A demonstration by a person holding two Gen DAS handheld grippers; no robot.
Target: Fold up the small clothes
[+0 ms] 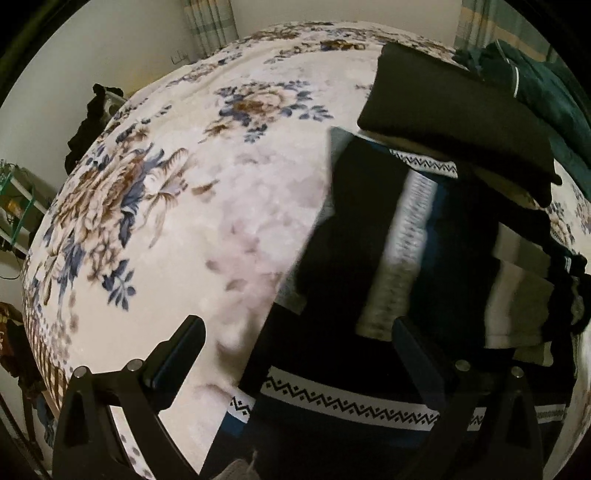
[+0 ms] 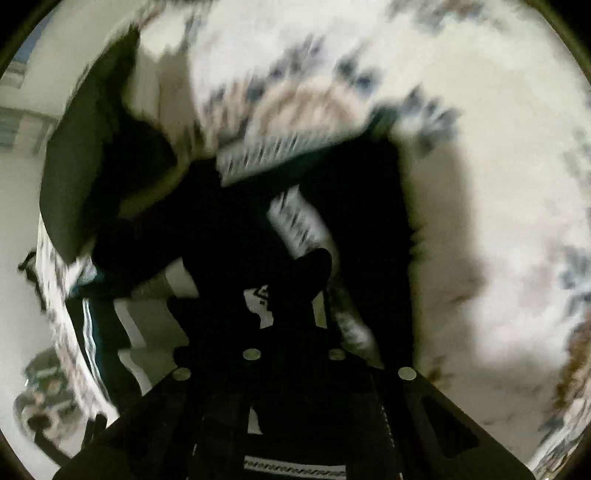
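A dark garment with white zigzag-patterned bands (image 1: 369,258) lay on the floral cream blanket of the bed (image 1: 184,221), filling the lower right of the left wrist frame. The left claw (image 1: 299,343) stood wide open above it, gripping nothing. The right claw (image 2: 295,280) was closed, pinching the dark fabric in the blurred centre of its frame. A folded black cloth (image 1: 454,107) lay at the upper right.

Floral bedspread (image 1: 192,206) on bed — pale wall (image 1: 122,48), striped curtains (image 1: 210,26) behind.
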